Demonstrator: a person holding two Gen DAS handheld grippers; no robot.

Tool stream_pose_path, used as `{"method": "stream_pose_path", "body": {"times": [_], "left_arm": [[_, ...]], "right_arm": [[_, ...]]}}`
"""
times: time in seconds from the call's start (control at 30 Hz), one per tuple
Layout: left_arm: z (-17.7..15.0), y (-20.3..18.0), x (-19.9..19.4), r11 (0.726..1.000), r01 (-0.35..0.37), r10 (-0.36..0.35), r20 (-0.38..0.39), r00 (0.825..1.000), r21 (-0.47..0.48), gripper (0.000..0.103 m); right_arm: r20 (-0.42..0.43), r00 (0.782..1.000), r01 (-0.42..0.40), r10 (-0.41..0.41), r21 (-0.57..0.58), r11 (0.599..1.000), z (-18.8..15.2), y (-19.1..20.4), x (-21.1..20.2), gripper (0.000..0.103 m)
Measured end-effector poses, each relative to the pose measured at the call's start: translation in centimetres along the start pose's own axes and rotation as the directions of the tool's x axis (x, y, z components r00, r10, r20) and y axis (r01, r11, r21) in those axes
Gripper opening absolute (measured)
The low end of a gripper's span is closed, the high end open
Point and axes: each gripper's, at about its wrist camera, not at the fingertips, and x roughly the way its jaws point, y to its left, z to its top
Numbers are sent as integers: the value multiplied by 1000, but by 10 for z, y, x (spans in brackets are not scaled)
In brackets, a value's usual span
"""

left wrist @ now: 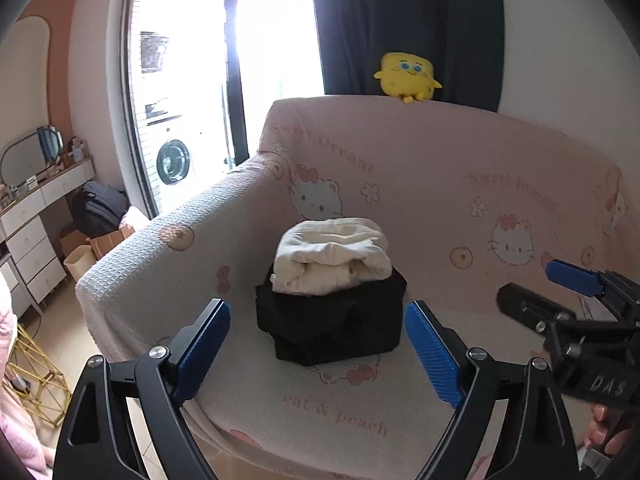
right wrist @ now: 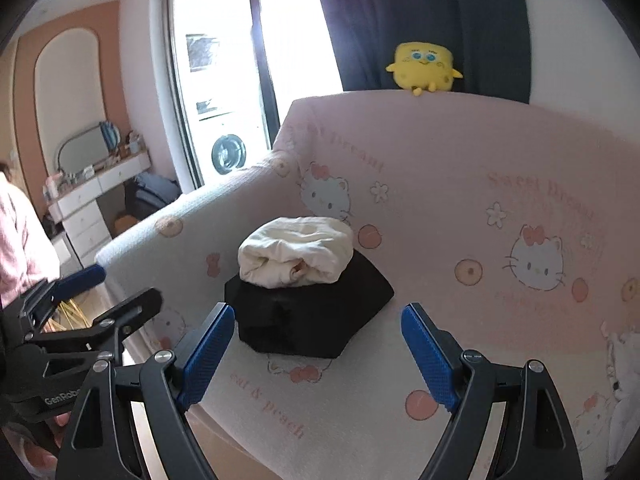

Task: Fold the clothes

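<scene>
Both black grippers with blue ribbed pads, left [left wrist: 316, 344] and right [right wrist: 316, 348], gape wide, empty. Beyond them, on pink cartoon-print sofa cover [left wrist: 400, 200]: cream folded garment [left wrist: 334, 256] atop black folded garment [left wrist: 332, 320]. Soft, light, likely floppy; best pinched at folded edges.

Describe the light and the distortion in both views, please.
Left wrist view: the window is overexposed to white, the sofa bends from the fisheye, and the corners are dark. Right wrist view: same glare at the window, and the sofa's print is slightly soft.
</scene>
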Motion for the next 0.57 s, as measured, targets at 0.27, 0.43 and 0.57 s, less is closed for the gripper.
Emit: {"method": "stream_pose_path", "body": {"times": [0.27, 0.43, 0.57], "left_arm": [[-7, -2, 3, 1000, 26, -26, -34, 999, -8, 89], [-9, -3, 2, 1000, 27, -27, -40, 999, -1, 89], [-12, 0, 0, 999, 43, -44, -39, 998, -15, 89]], "right_arm": [[-9, 1000, 2, -2, -26, 1000, -6, 7, -8, 85], [-22, 999, 29, -29, -35, 999, -7, 9, -10, 85], [-17, 999, 30, -31, -51, 998, -7, 12, -13, 85]]}}
